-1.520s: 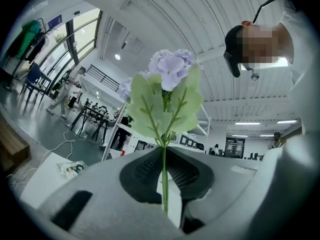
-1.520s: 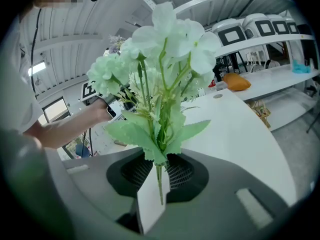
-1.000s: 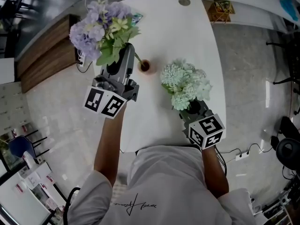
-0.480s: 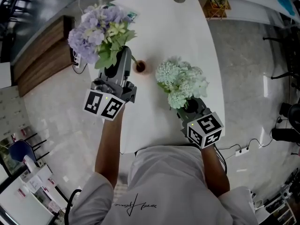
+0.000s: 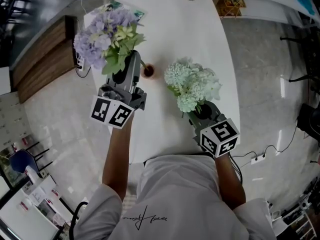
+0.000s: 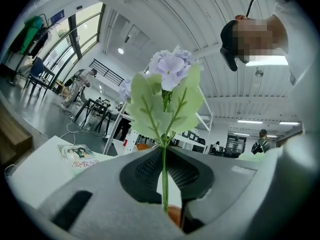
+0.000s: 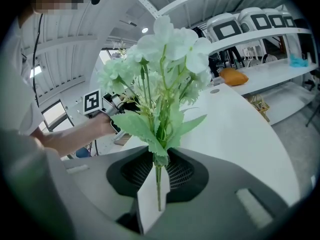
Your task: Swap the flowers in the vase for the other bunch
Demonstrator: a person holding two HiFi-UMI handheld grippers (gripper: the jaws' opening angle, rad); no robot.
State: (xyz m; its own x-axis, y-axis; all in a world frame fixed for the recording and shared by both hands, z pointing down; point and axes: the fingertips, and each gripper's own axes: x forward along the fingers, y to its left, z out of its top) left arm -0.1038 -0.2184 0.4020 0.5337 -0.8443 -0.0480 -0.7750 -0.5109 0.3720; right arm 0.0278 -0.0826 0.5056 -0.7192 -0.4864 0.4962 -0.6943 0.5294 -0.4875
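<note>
Left claw: the left claw is clenched on one thin green stem, pointed roughly level.
Purple bunch: the purple bunch is held up over the far left part of the white counter. Its stem is seen slanting down to the right, to the mouth of the vase.
Vase: the small brown vase stands on the counter between the two bunches, just right of the left claw. How deep the purple stem sits in it cannot be told.
Pale green bunch: the pale green bunch is held upright to the right of the vase, apart from it.
Right claw: the right claw is closed on the gathered stems just under the lowest leaves.
Change: little is seen to have changed over the last second. Both grips are kept, the right bunch is held in place, and the purple bunch has at most sunk slightly toward the vase.
Meaning: the swap is judged unfinished, since only the purple stem is at the vase and the green one is held clear of it.
</note>
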